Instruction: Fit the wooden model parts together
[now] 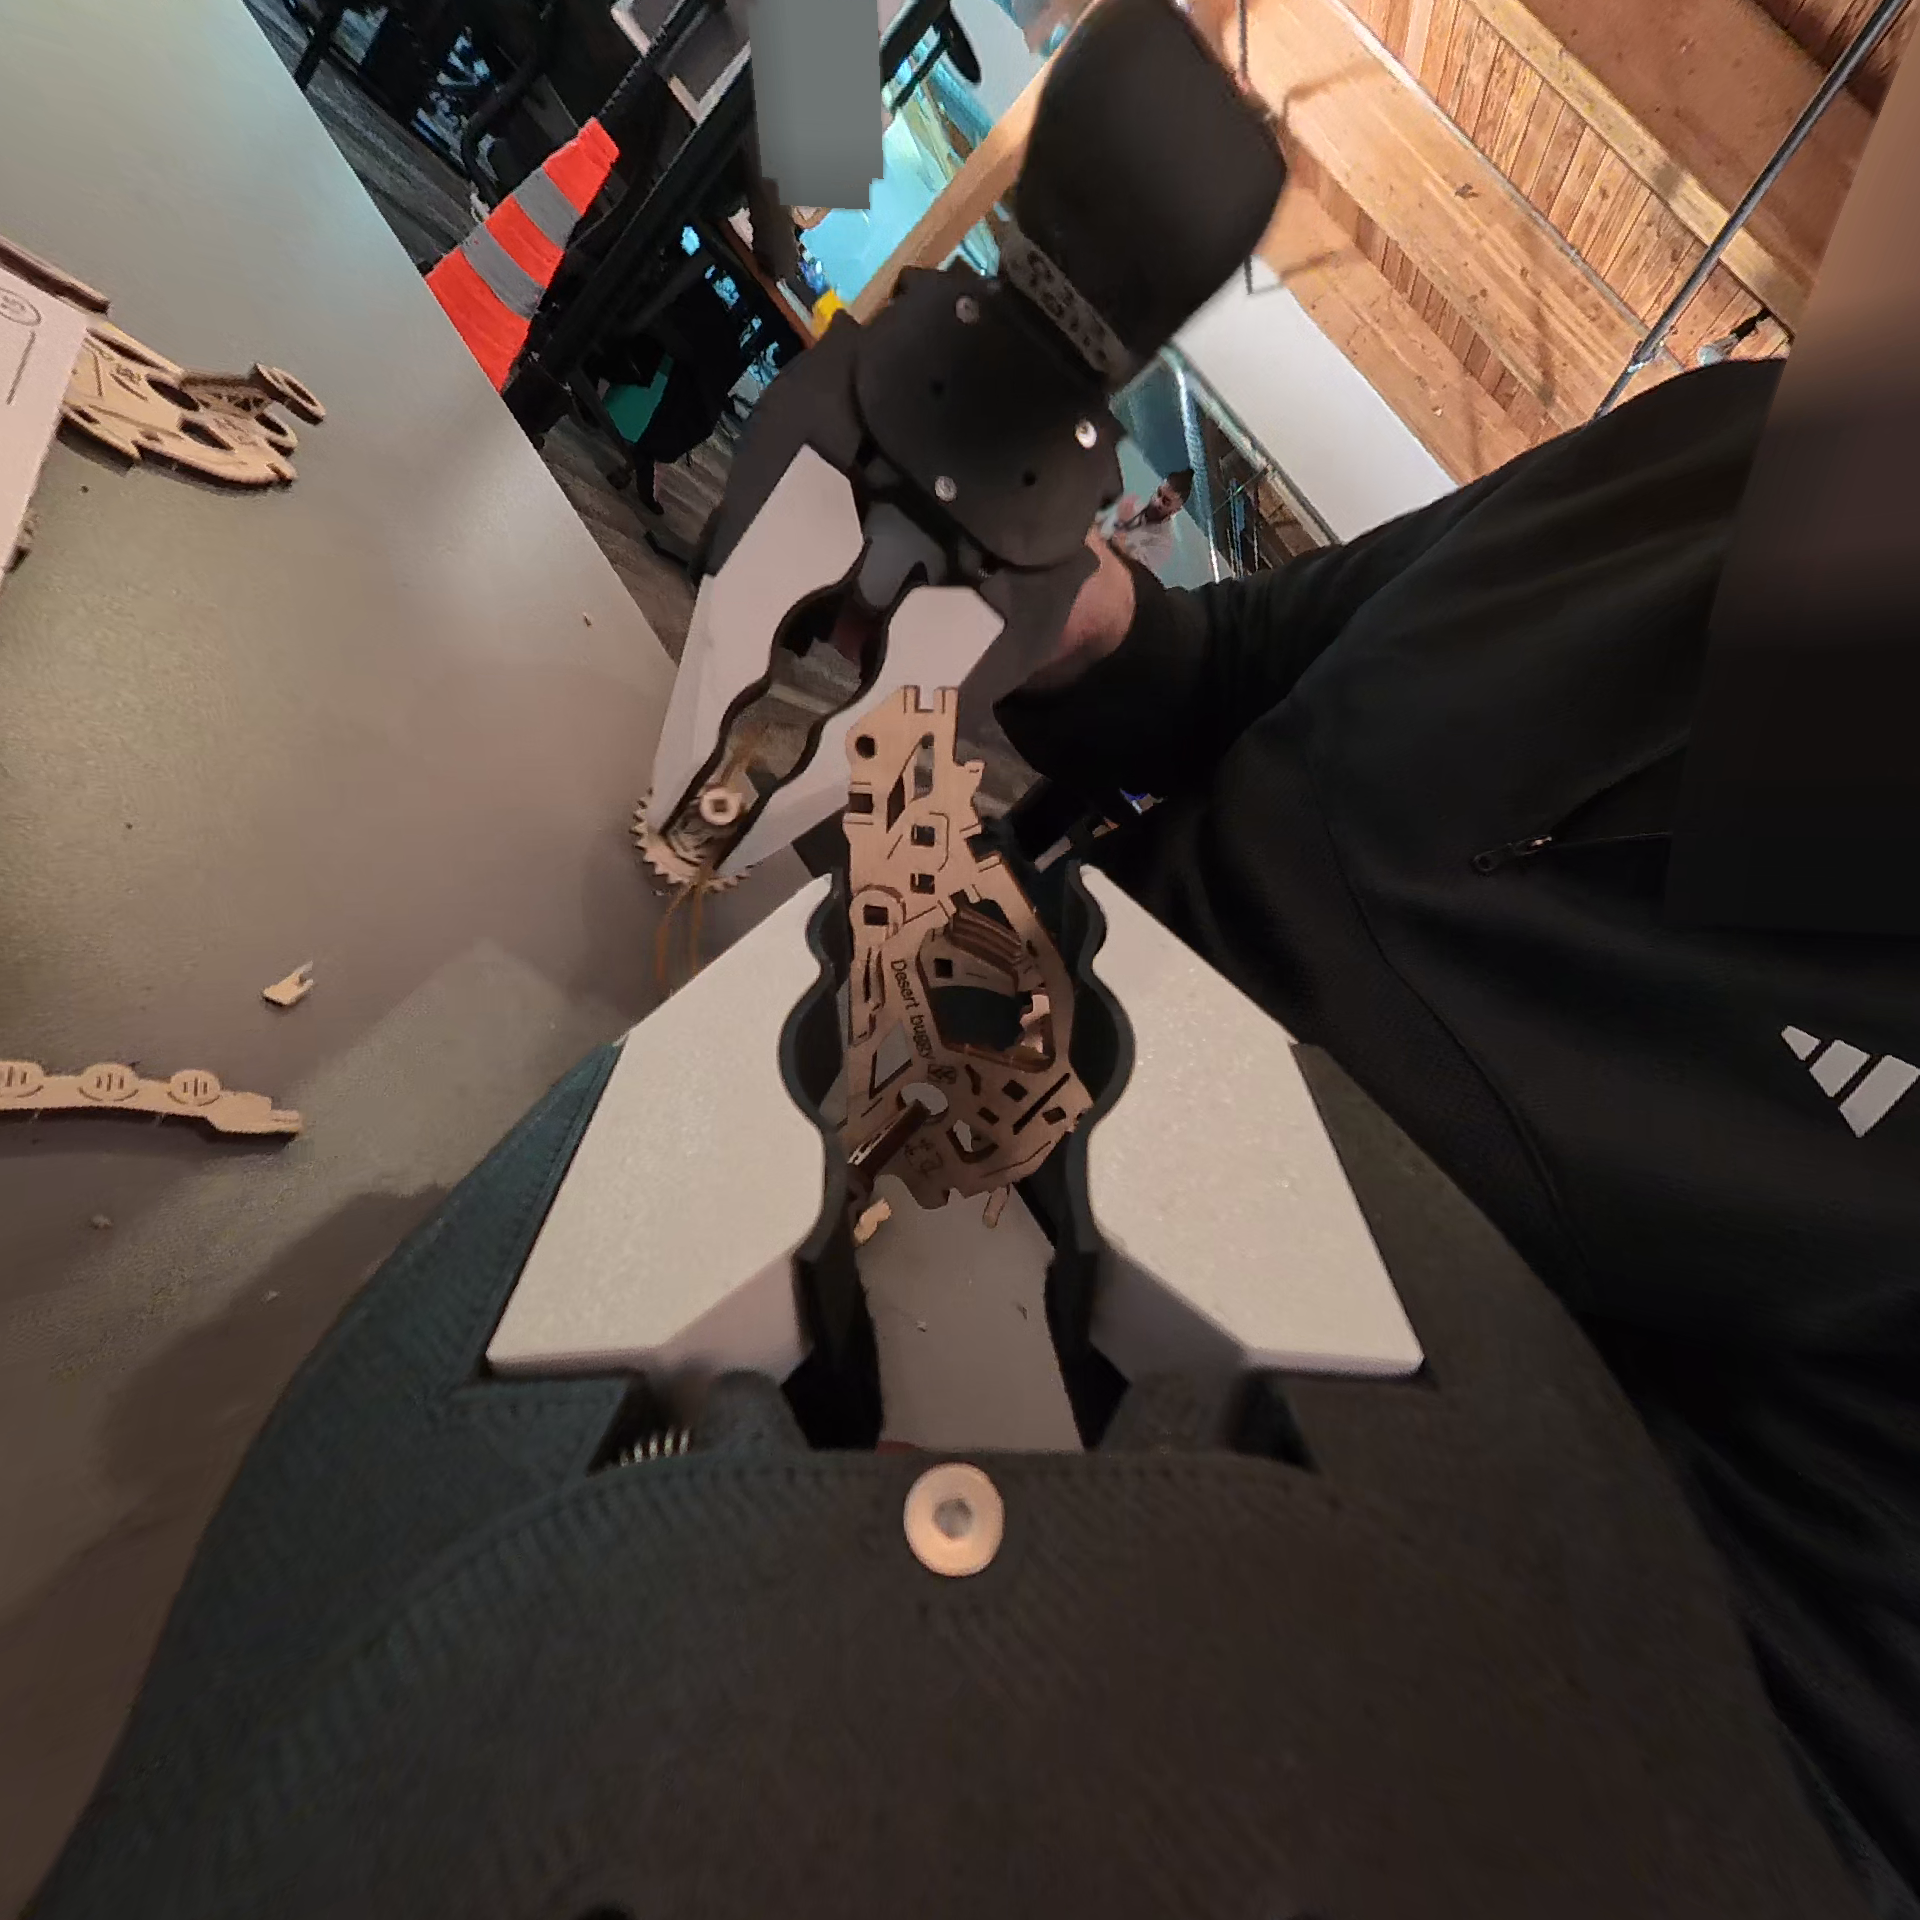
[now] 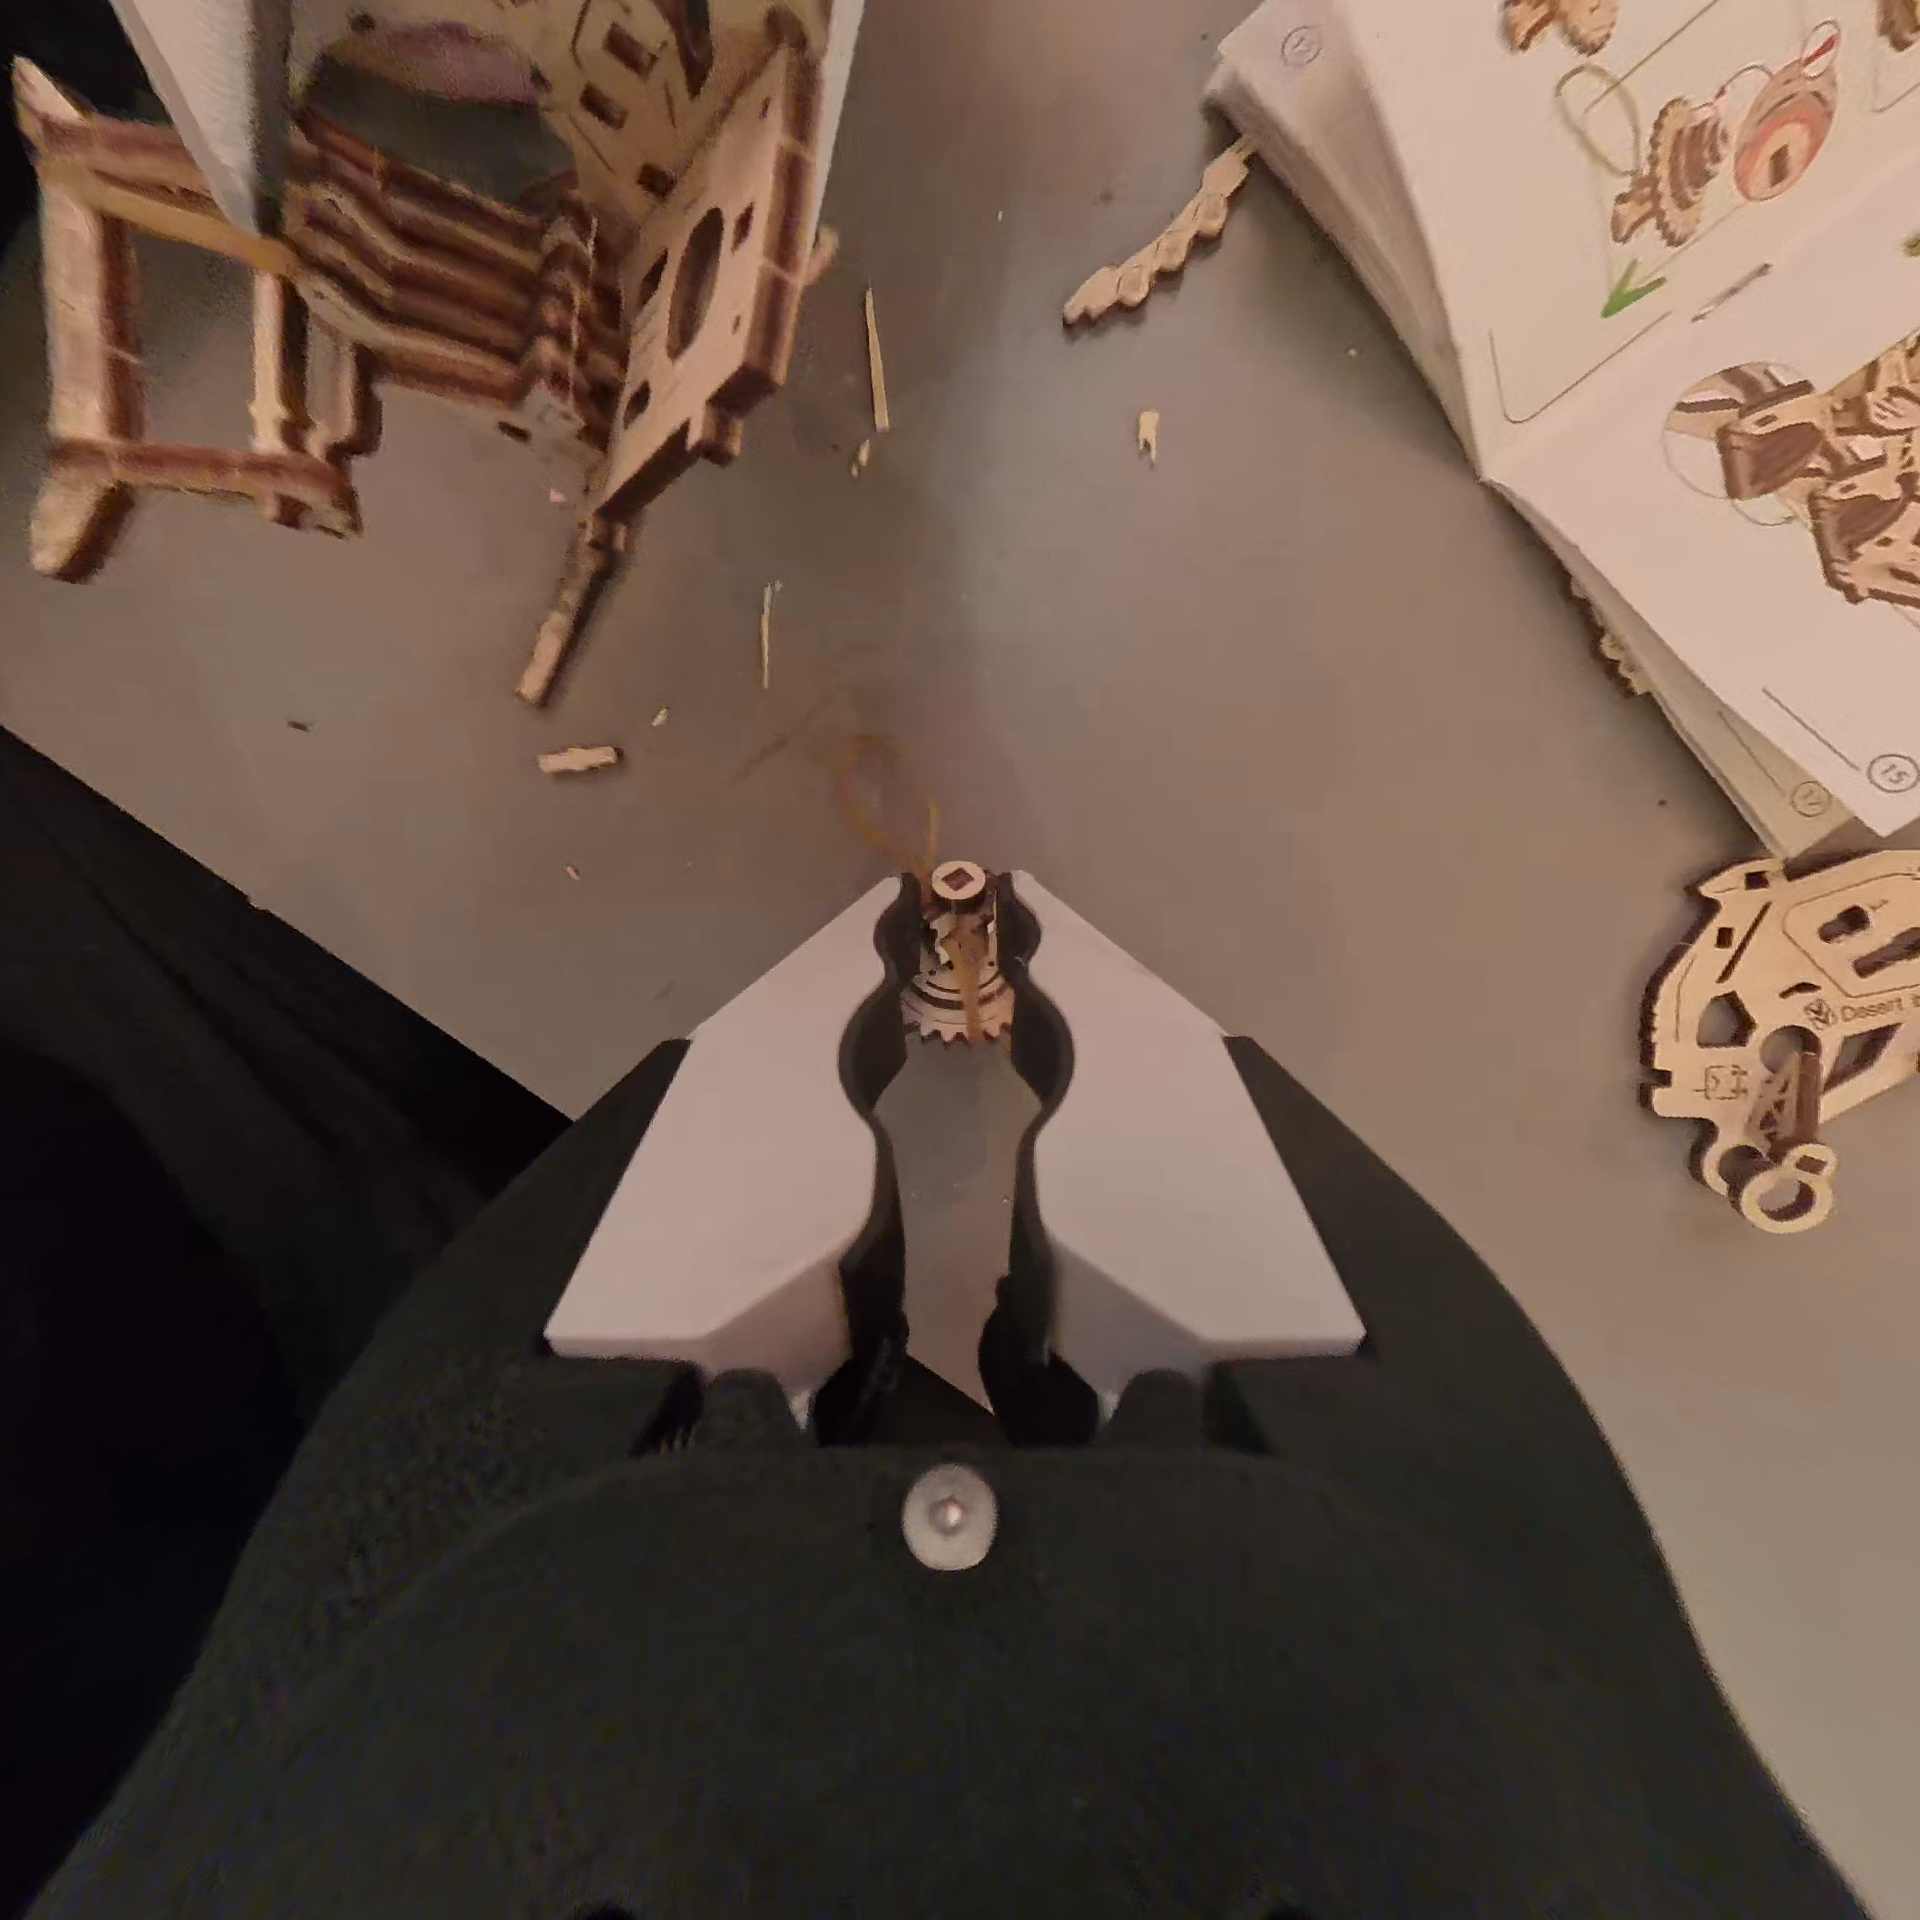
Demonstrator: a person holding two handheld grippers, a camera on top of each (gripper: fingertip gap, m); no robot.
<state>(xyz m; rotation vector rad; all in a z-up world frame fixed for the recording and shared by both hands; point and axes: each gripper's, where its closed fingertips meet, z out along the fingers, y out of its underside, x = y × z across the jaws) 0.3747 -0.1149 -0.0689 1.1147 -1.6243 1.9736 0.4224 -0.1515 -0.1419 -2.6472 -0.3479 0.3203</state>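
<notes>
Above the grey desk (image 2: 1195, 675), our left claw (image 1: 956, 1039) clamps the thin, brittle wooden frame (image 1: 951, 997) by its edges; our right claw (image 2: 958, 935) pinches a light gear spool (image 2: 956, 987), best held by its hub.

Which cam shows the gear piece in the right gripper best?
Right wrist view: the gear piece sits close and centred between the right gripper's fingers. In the left wrist view the piece is farther off, mostly hidden; only its teeth and hub show.

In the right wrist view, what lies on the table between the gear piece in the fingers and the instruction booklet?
Only bare grey table separates the gear piece from the booklet.
</notes>
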